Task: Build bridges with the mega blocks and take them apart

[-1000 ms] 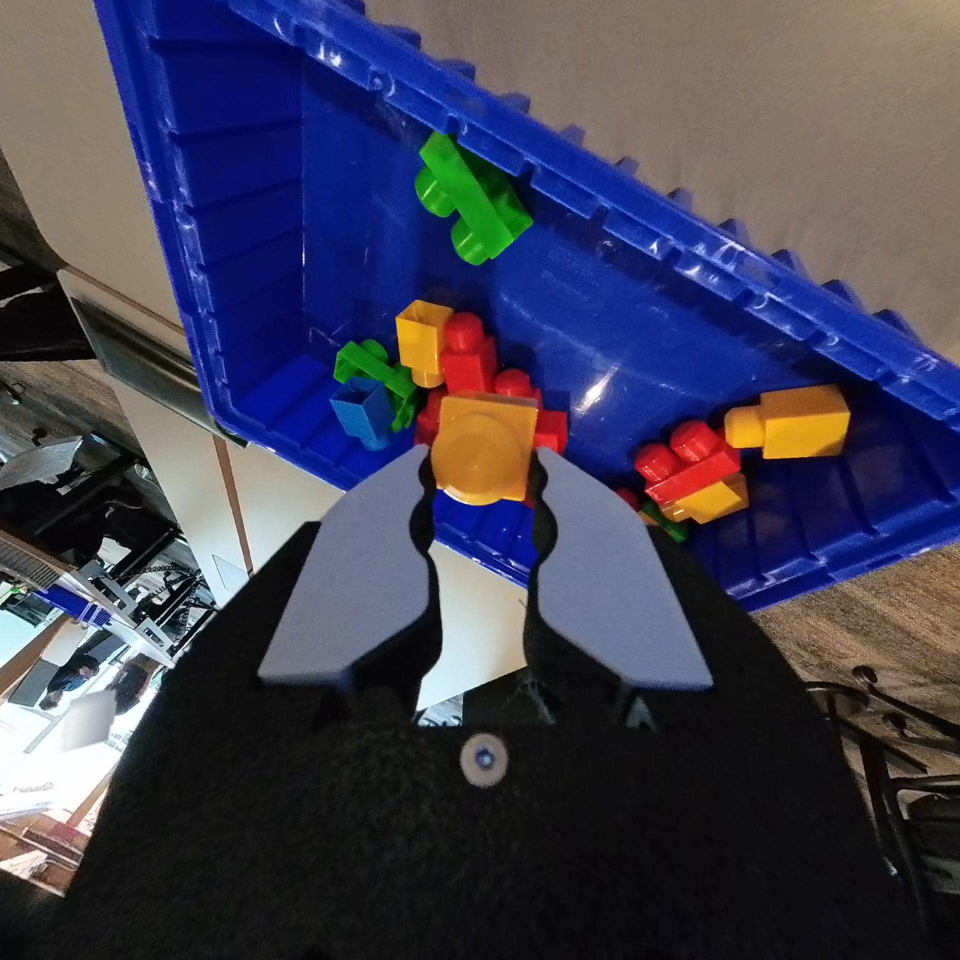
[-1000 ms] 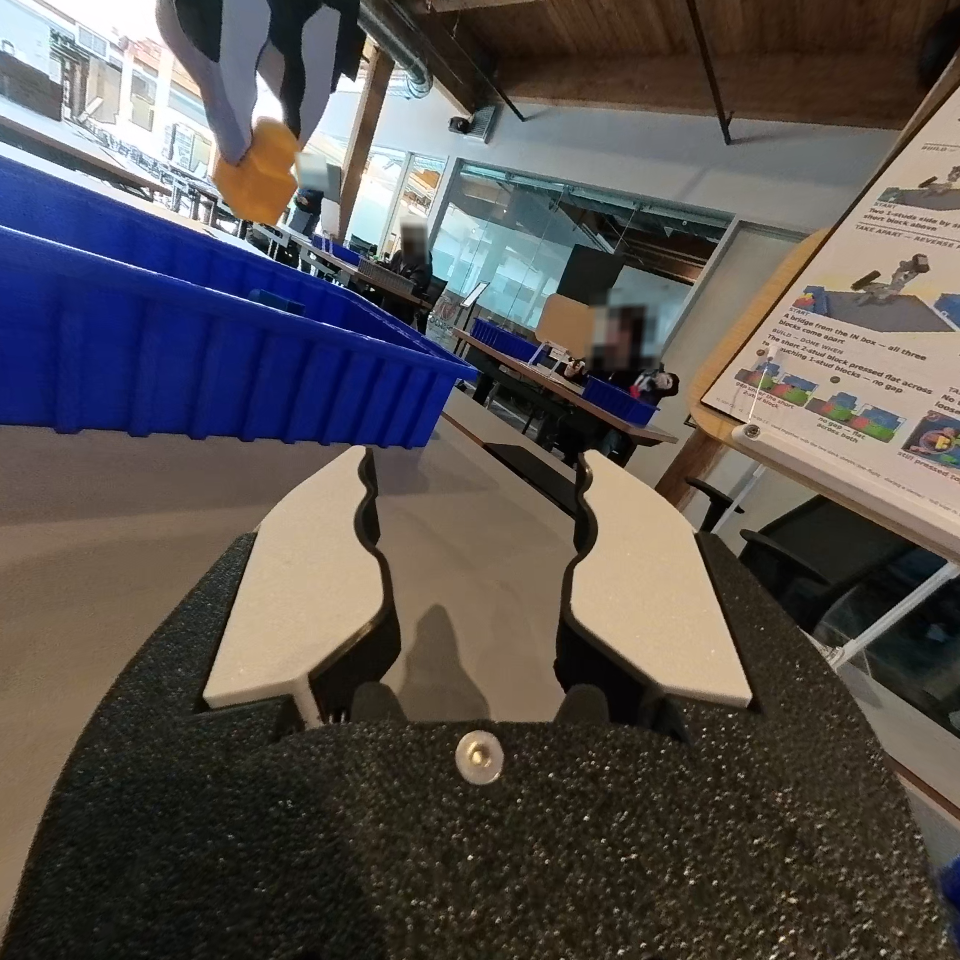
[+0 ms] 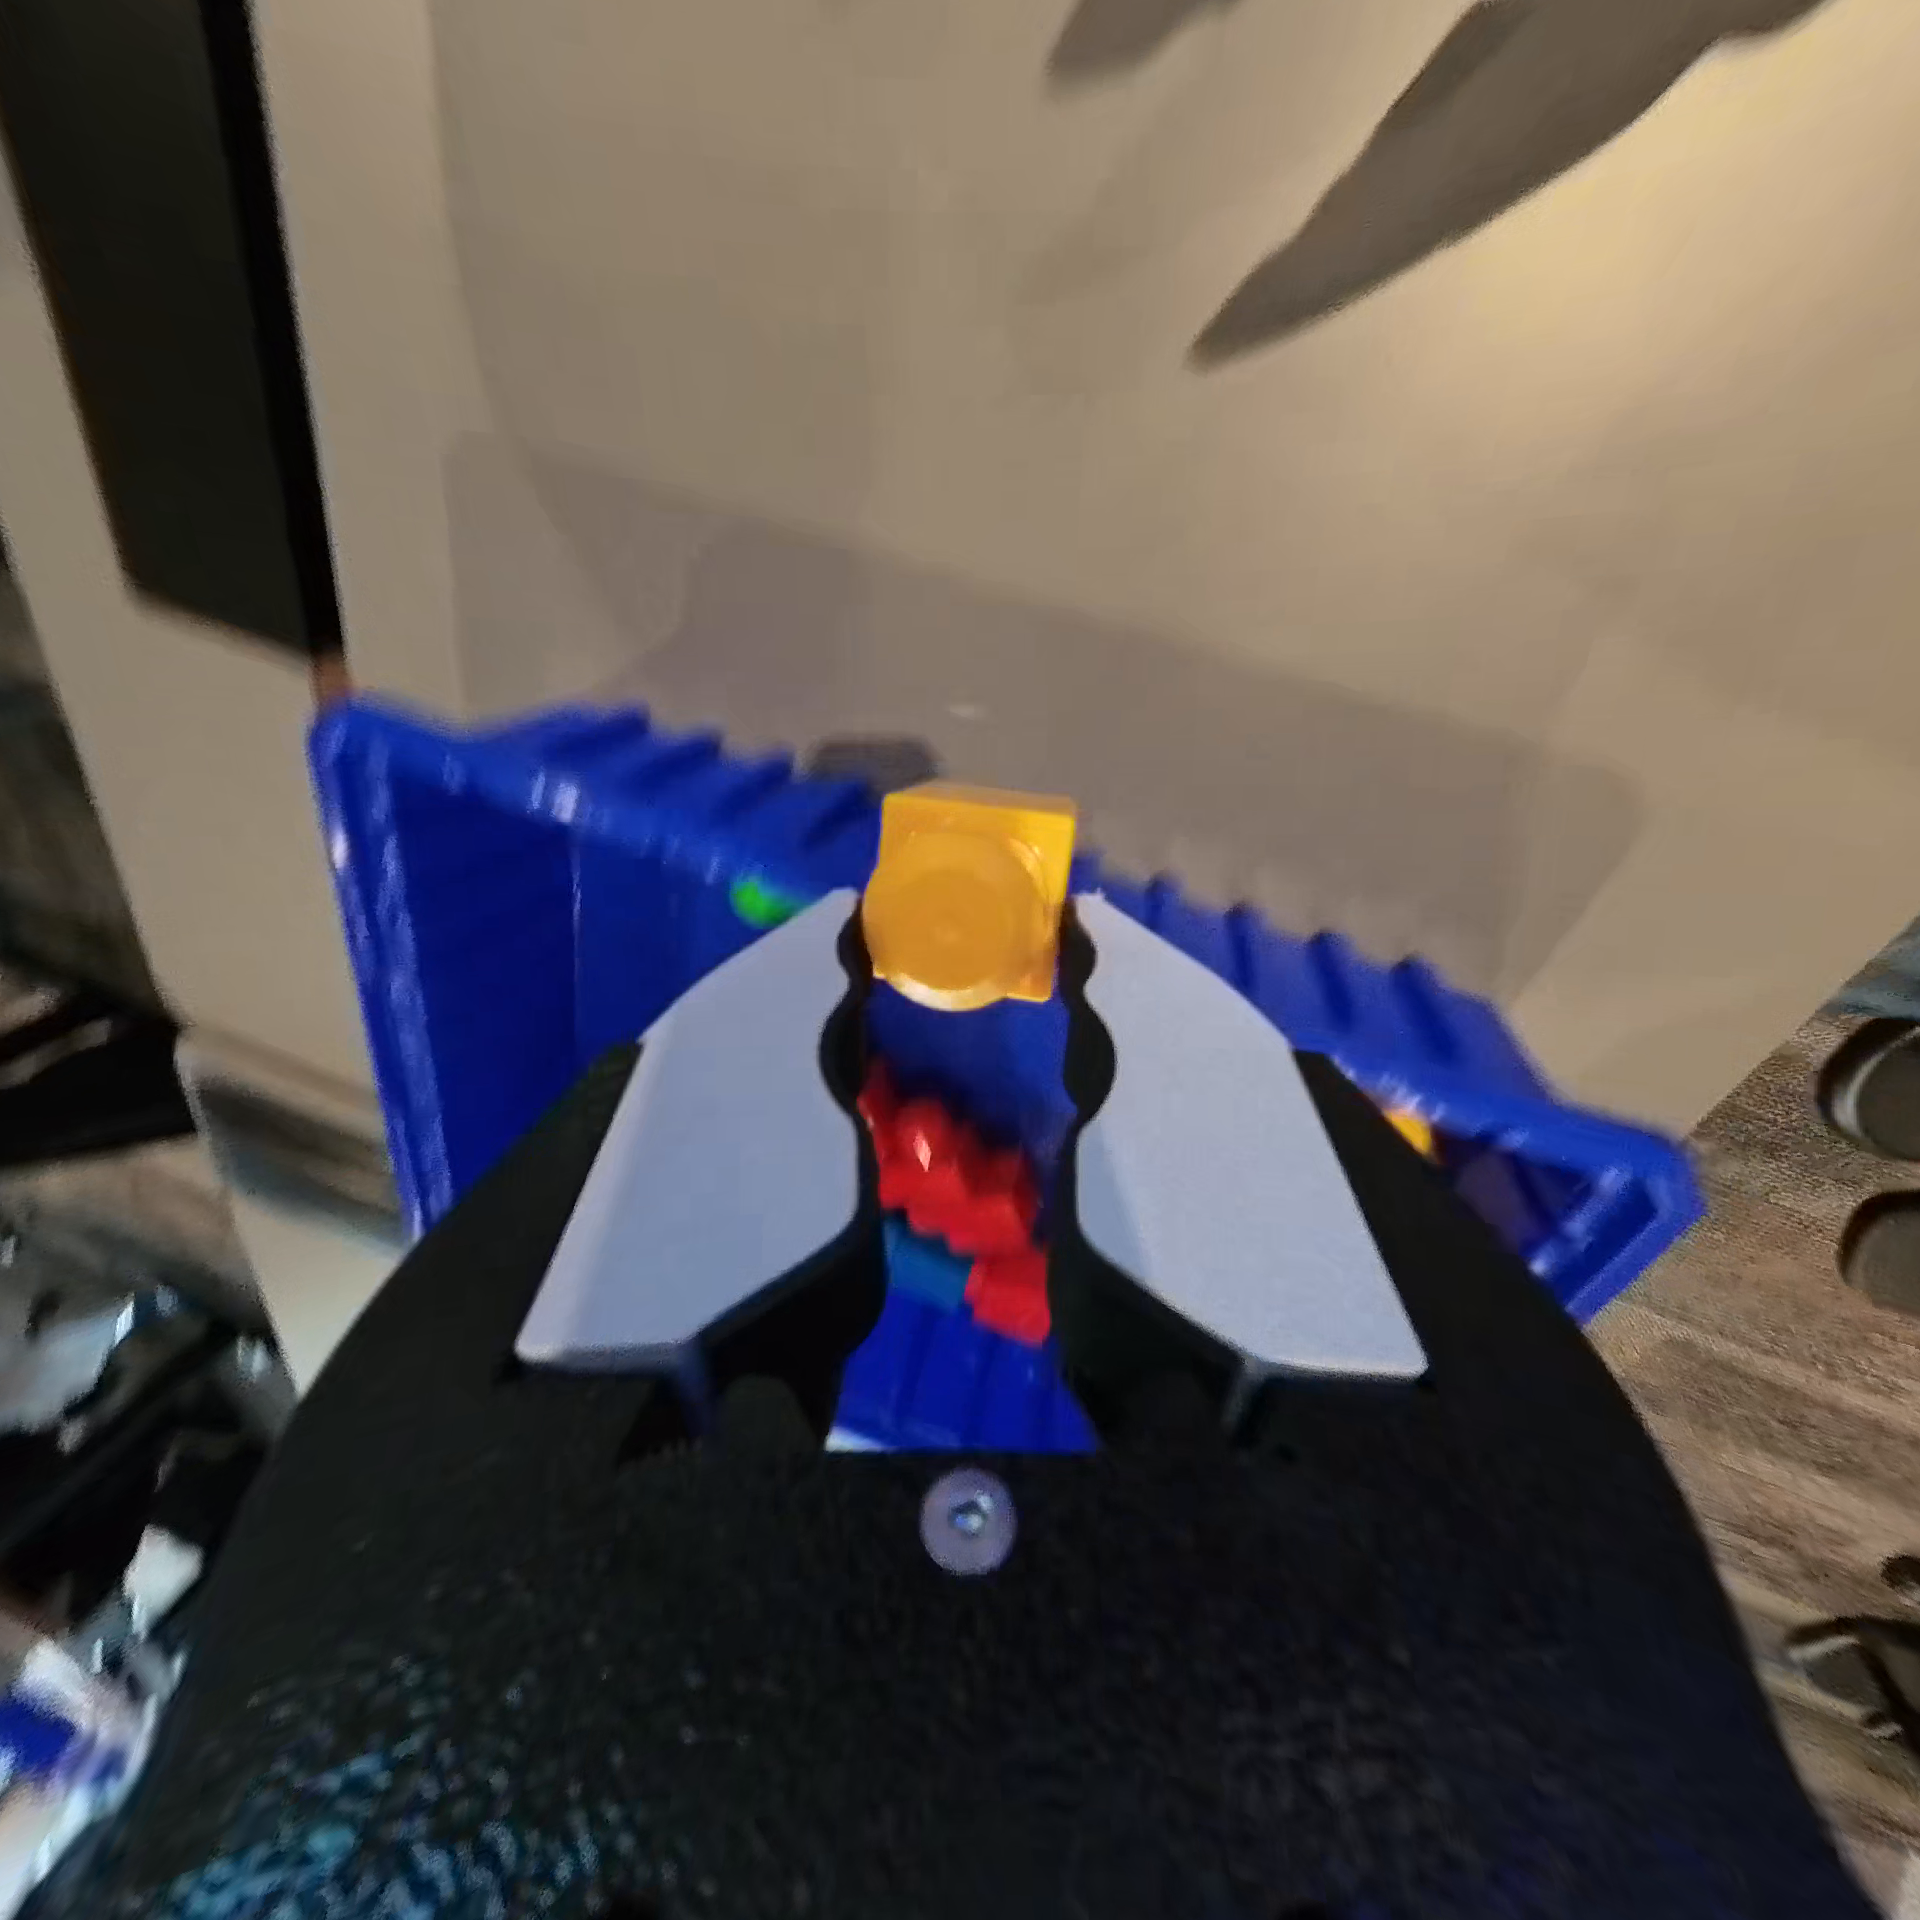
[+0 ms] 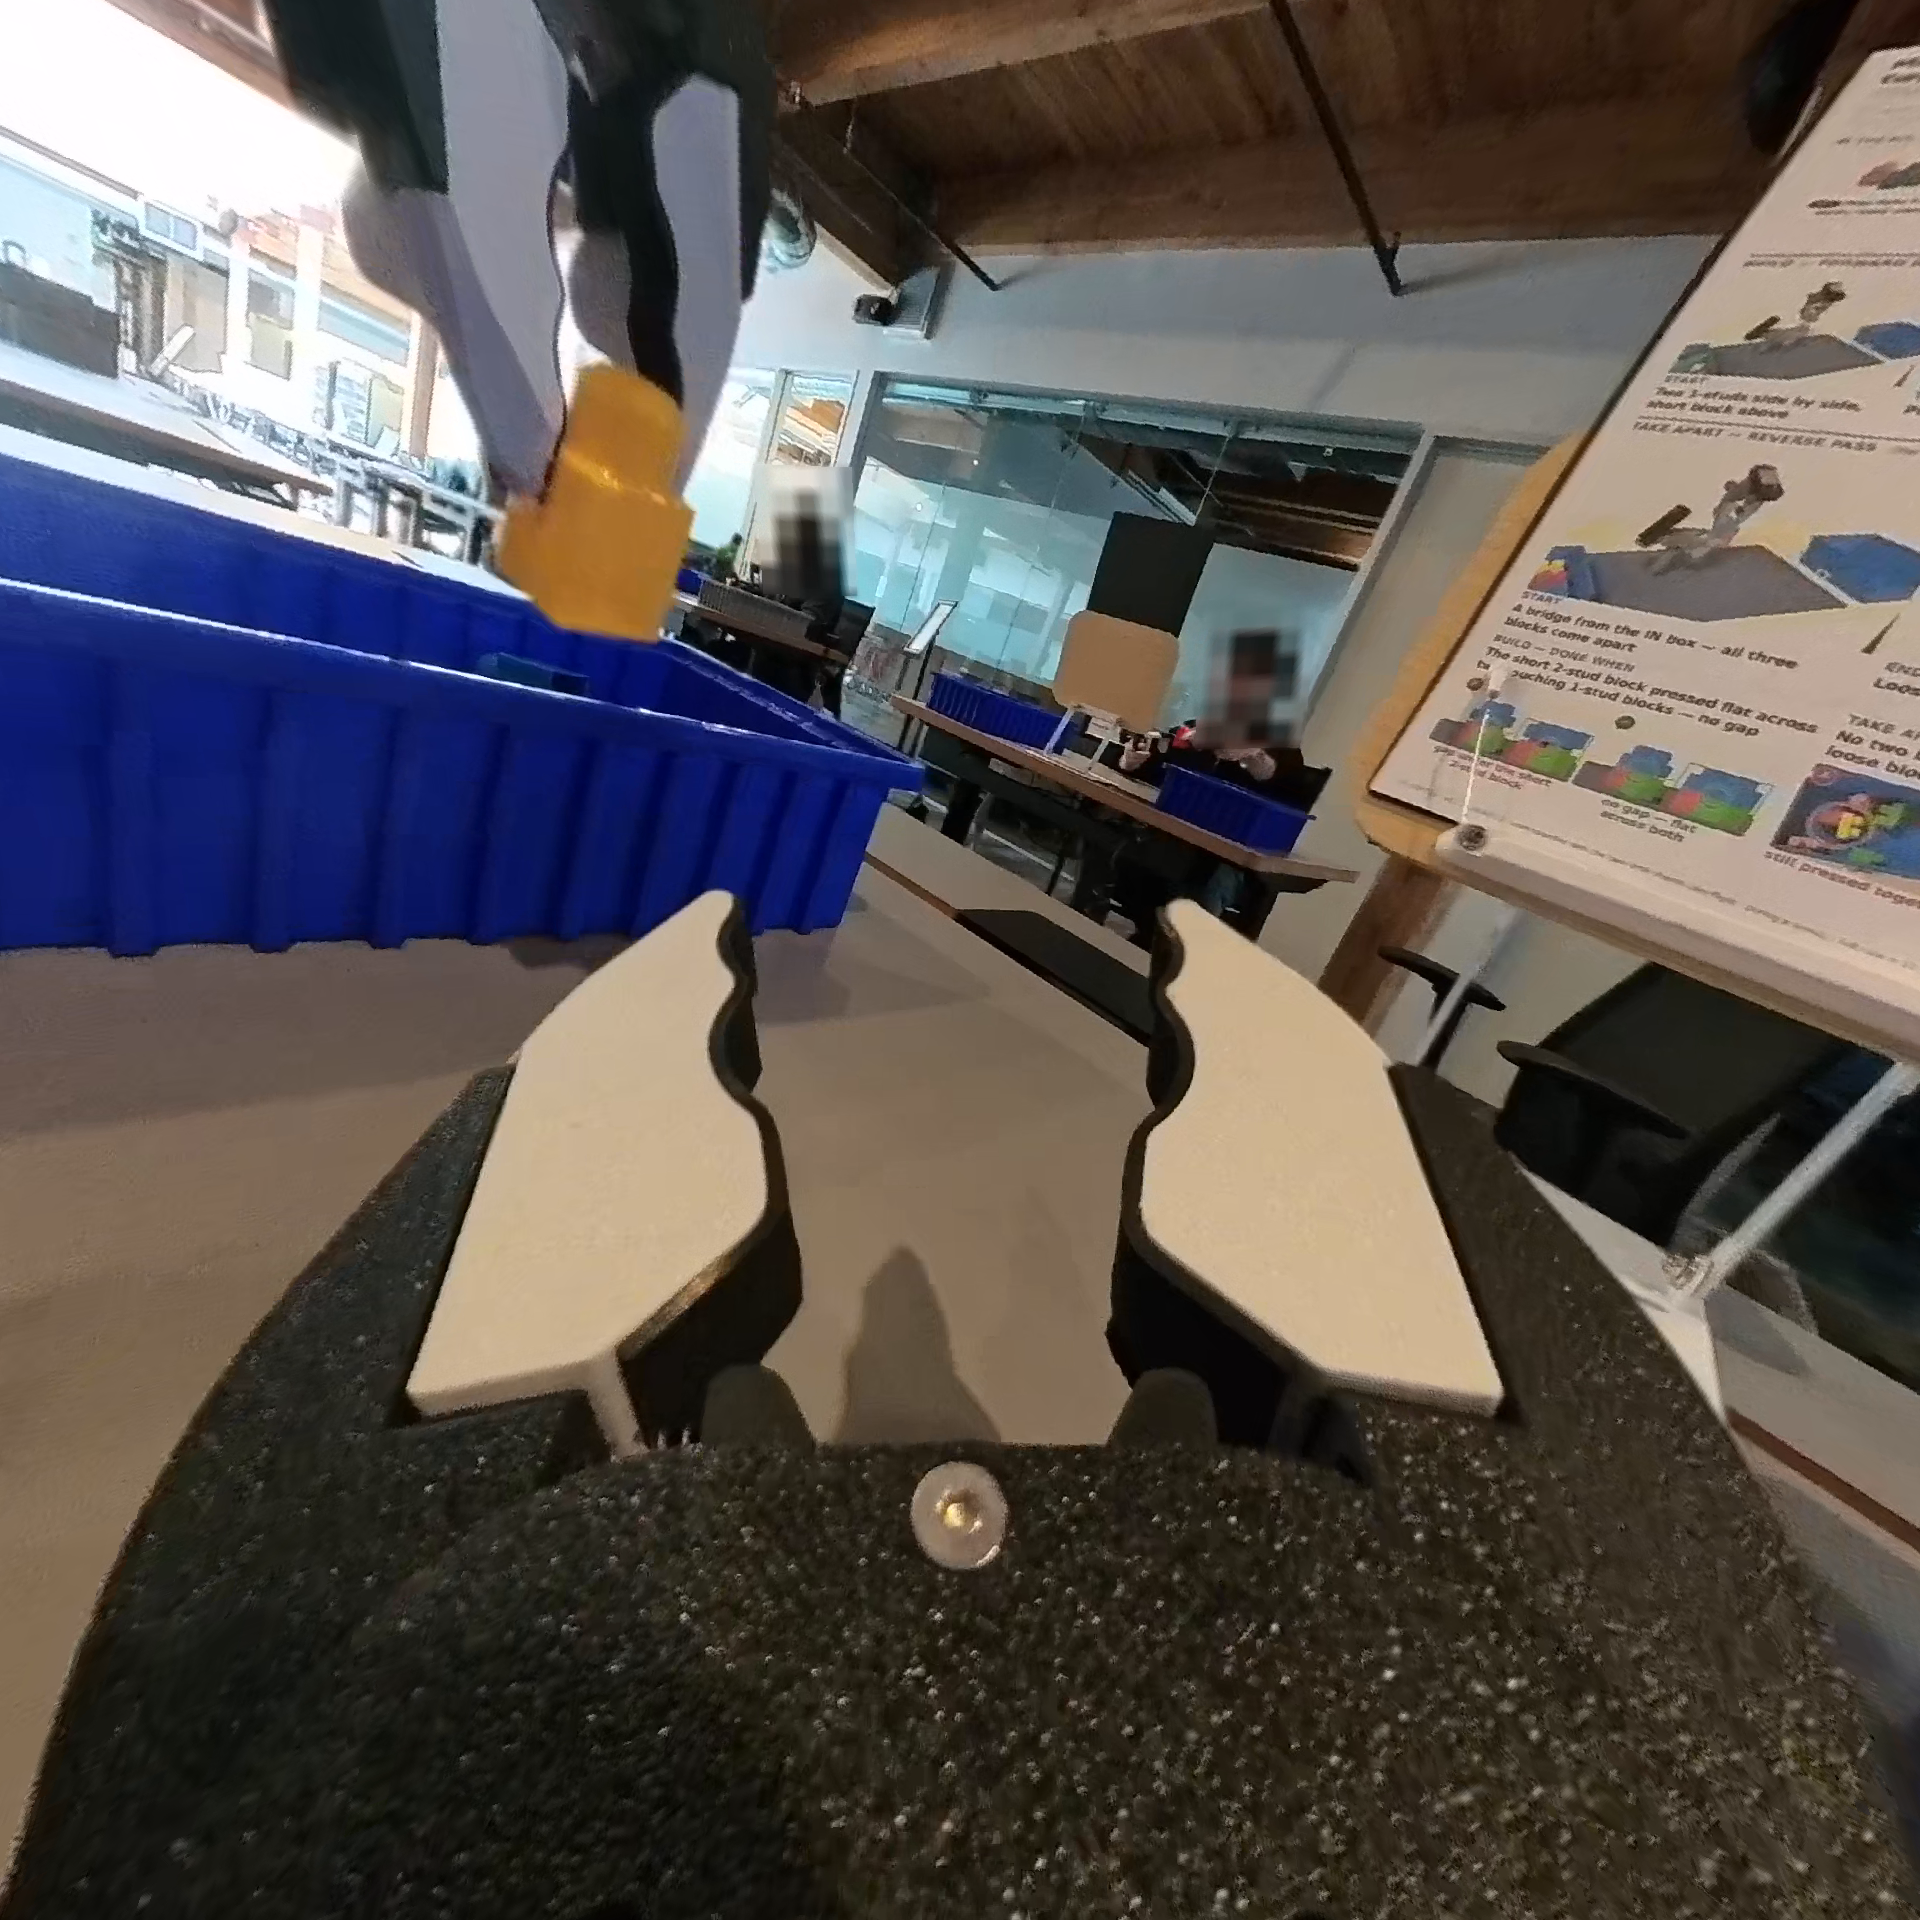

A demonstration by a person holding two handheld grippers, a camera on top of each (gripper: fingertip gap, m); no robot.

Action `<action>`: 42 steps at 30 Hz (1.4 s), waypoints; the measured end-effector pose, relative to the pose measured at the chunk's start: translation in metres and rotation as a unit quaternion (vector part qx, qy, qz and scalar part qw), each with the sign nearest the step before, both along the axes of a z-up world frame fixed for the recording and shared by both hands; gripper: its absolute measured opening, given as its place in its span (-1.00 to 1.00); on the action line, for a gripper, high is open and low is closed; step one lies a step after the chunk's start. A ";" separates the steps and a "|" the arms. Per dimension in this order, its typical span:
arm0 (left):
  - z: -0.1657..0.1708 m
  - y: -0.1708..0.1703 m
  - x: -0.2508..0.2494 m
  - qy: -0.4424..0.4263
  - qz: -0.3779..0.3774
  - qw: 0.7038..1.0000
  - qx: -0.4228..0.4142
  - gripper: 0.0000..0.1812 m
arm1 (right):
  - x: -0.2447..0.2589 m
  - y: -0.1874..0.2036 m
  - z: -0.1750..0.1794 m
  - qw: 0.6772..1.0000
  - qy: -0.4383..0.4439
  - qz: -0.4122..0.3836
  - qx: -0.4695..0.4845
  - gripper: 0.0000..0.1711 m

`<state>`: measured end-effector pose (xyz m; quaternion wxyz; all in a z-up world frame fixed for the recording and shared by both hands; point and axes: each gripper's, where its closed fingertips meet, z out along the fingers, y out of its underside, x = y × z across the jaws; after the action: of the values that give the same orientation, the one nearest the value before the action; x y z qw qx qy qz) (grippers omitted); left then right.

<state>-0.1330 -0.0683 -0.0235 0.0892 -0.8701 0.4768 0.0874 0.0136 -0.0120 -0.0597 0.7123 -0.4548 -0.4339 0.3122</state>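
Observation:
My left gripper [image 3: 961, 935] is shut on a yellow one-stud block [image 3: 966, 899], stud toward the camera, held in the air over the near wall of the blue bin [image 3: 488, 935]. Red and blue blocks [image 3: 956, 1195] lie in the bin and show between my fingers. In the right wrist view the left gripper [image 4: 597, 457] hangs at the upper left with the yellow block [image 4: 597, 530] above the blue bin [image 4: 416, 810]. My right gripper [image 4: 951, 935] is open and empty, low over the grey table [image 4: 208, 1091] beside the bin.
An instruction board [image 4: 1704, 582] on a wooden stand rises at the right. Other tables with blue bins [image 4: 1226, 810] and seated people are far behind. Black office chairs [image 4: 1662, 1101] stand past the table's right edge. The table's edge and dark floor [image 3: 1766, 1299] show in the left wrist view.
My left gripper has lifted the yellow block up and across the bin toward its near wall; the bin now looks smaller and lower. The right gripper has stayed open and hardly moved.

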 end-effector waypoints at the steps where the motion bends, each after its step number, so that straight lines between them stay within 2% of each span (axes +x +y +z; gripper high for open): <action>1: -0.005 0.002 0.011 -0.005 -0.013 1.000 -0.004 -0.62 | 0.001 0.001 0.001 1.000 0.004 0.002 -0.004 -0.15; 7: -0.049 0.003 0.053 0.013 -0.081 0.996 -0.038 -0.62 | 0.012 0.005 0.006 1.000 0.013 -0.004 0.018 -0.17; 13: -0.082 0.012 0.066 -0.015 -0.080 0.996 -0.048 -0.62 | 0.018 0.011 0.006 1.000 0.022 -0.003 -0.001 -0.18; 17: -0.091 0.020 0.076 -0.041 -0.070 0.996 -0.039 -0.62 | 0.018 0.008 0.006 1.000 0.022 0.001 0.002 -0.18; 24: -0.104 0.015 0.084 -0.057 -0.067 0.996 -0.027 -0.62 | 0.017 0.005 0.007 1.000 0.024 0.012 -0.002 -0.18; 42: -0.131 0.013 0.075 -0.037 -0.070 0.995 -0.057 -0.62 | 0.017 0.000 0.005 0.999 0.017 0.027 0.000 -0.17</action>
<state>-0.0580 -0.0550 -0.1545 0.0632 -0.8407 0.5373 0.0210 0.0304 -0.0123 -0.0547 0.7111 -0.4374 -0.4336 0.3392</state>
